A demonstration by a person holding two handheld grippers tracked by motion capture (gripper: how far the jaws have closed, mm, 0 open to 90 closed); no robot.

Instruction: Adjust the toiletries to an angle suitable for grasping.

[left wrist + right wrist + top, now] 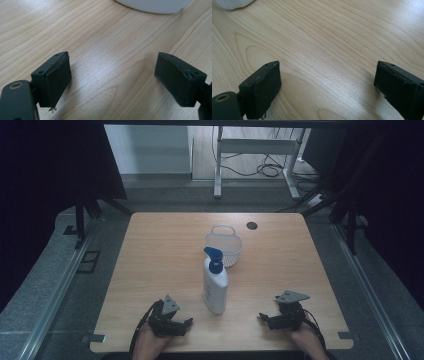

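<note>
A white pump bottle [215,288] with a blue pump head stands upright in the middle of the wooden table [160,250]. Just behind it sits a small white mesh basket [223,246]. My left gripper [186,322] rests low at the table's front edge, left of the bottle, jaws wide apart over bare wood [112,72]. The bottle's white base [152,5] shows at the top of the left gripper view. My right gripper [263,318] lies at the front right, open, with nothing between its jaws [327,82]. The bottle's base [233,3] sits at that view's top left corner.
A round dark cable hole [252,225] lies at the table's far edge. Metal frame rails [55,295] run along both sides of the table. A white desk frame with cables [260,150] stands on the floor beyond.
</note>
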